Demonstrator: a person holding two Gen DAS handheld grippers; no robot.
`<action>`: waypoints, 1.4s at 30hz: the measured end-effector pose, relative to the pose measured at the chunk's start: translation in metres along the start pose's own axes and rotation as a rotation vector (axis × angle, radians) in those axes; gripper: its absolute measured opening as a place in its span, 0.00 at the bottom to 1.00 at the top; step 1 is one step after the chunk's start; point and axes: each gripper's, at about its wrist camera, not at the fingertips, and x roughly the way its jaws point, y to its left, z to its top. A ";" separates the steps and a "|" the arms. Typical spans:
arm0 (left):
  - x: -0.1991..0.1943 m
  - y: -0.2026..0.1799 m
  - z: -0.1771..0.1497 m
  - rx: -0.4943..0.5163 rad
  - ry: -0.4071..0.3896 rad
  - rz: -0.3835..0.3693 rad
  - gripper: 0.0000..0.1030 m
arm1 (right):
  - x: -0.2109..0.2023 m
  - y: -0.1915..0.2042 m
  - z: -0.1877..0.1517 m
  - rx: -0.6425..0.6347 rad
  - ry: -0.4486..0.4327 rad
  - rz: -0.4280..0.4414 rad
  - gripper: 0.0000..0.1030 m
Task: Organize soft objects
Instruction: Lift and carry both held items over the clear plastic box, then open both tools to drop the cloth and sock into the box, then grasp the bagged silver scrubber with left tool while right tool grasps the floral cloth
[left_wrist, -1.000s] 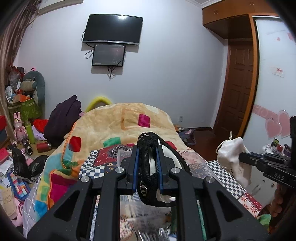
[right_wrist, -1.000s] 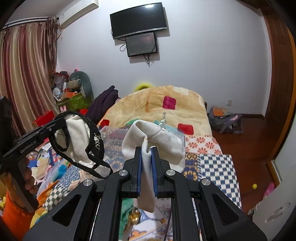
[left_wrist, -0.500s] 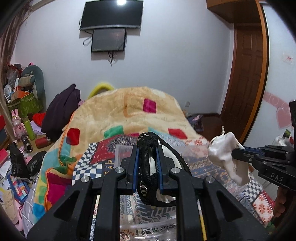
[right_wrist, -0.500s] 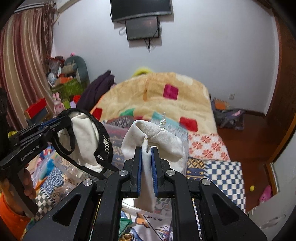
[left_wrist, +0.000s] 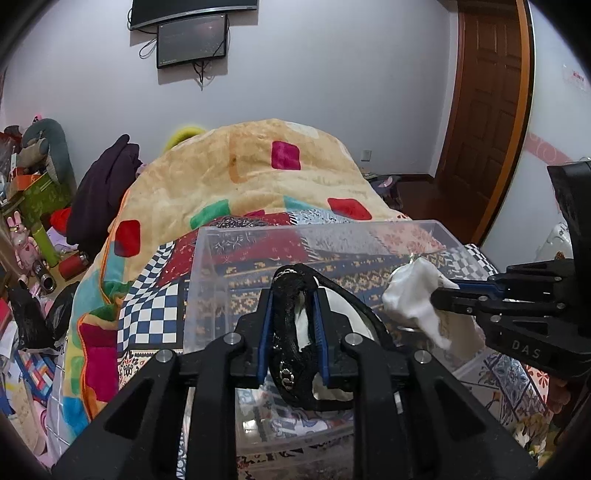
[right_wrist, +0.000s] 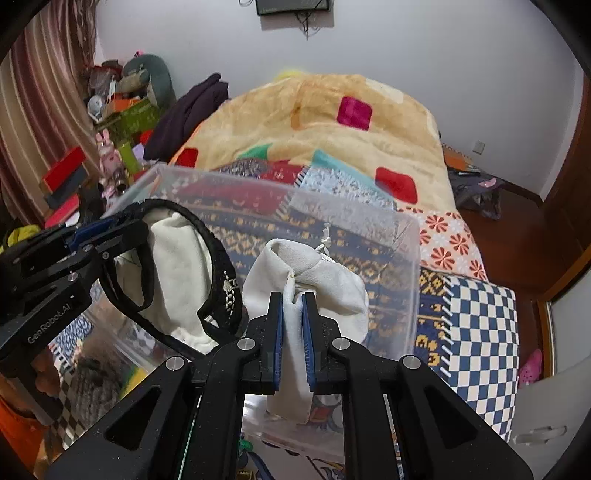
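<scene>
My left gripper (left_wrist: 291, 299) is shut on a cream pouch with black braided trim (left_wrist: 290, 343), holding it over a clear plastic bin (left_wrist: 207, 266) on the bed. The pouch also shows in the right wrist view (right_wrist: 181, 266), hanging from the left gripper (right_wrist: 107, 225). My right gripper (right_wrist: 294, 295) is shut on a white drawstring pouch (right_wrist: 317, 280), held above the same bin (right_wrist: 410, 266). In the left wrist view the white pouch (left_wrist: 413, 299) hangs at the right from the right gripper (left_wrist: 439, 291).
The bin rests on a patchwork quilt (right_wrist: 480, 325) with a tan blanket (left_wrist: 251, 173) heaped behind it. Clutter of boxes and toys (left_wrist: 33, 206) lies left of the bed. A wooden door (left_wrist: 484, 110) stands at the right.
Both grippers have tilted down and moved forward over the clear bin, each still holding its pouch. The bin now fills the middle of both views.
</scene>
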 end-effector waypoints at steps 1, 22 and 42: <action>0.000 0.000 0.000 0.001 0.003 -0.002 0.21 | 0.000 0.001 -0.001 -0.005 0.007 -0.005 0.09; -0.102 -0.006 -0.015 0.001 -0.131 -0.033 0.87 | -0.112 0.002 -0.037 0.022 -0.237 -0.037 0.82; -0.096 -0.012 -0.097 -0.018 0.035 -0.064 0.95 | -0.075 -0.002 -0.148 0.097 0.033 -0.017 0.82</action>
